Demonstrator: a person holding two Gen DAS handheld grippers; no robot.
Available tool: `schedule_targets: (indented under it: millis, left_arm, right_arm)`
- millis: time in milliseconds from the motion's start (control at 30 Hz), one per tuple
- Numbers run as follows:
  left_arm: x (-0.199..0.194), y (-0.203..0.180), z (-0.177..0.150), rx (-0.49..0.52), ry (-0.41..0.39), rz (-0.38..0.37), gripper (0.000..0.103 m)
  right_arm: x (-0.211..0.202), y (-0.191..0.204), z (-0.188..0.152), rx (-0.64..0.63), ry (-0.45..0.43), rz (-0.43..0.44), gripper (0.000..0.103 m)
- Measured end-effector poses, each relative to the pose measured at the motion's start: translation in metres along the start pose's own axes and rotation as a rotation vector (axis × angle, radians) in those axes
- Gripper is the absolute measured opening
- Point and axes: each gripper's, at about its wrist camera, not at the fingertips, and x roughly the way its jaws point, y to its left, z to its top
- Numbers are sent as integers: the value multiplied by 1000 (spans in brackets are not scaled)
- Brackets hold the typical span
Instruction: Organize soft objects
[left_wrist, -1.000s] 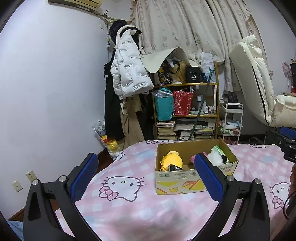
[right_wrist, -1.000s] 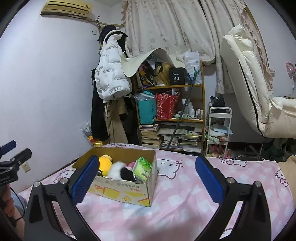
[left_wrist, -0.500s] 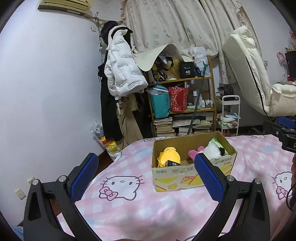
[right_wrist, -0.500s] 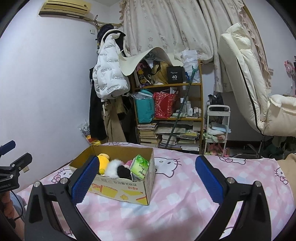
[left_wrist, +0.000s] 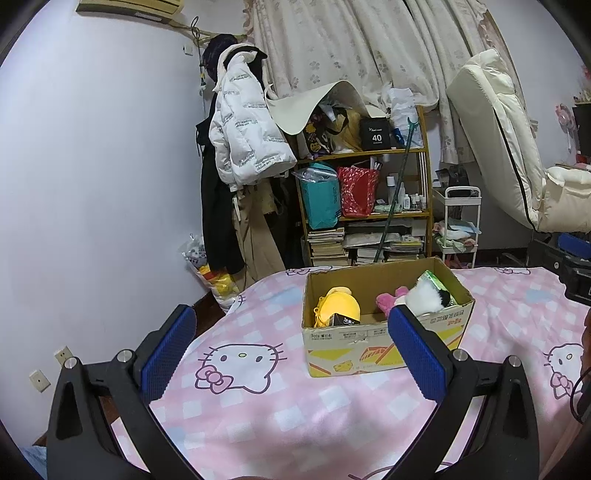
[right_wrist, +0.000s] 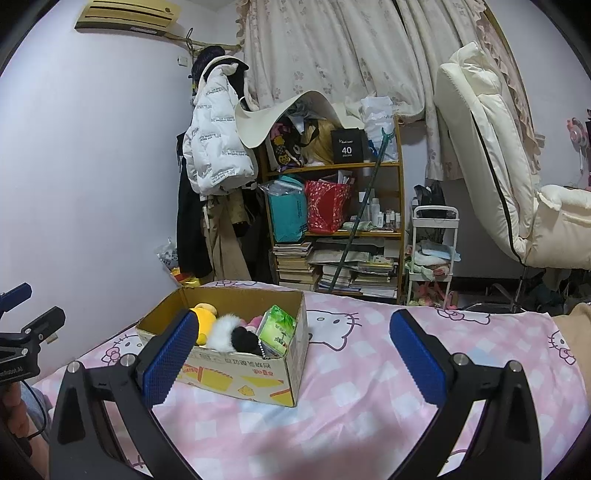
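Your left gripper (left_wrist: 288, 345) spread wide, holding nothing | your right gripper (right_wrist: 291, 350) the same | both above the pink blanket (left_wrist: 280, 410) | soft toys (right_wrist: 229, 330) sit in the cardboard box (right_wrist: 240, 373) ahead.

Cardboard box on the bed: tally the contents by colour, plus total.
In the cardboard box:
Yellow plush toy: 1
Pink plush toy: 1
White-and-black fluffy toy: 1
Green tissue pack: 1
Total visible: 4. Anything buried under these cannot be seen.
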Motion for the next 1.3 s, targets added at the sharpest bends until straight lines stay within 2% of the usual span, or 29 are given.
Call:
schedule_targets:
  millis: [1300]
  left_arm:
    - [8, 6, -1, -21, 33, -4, 102]
  right_arm:
    - [4, 0, -9, -10, 20, 2, 103]
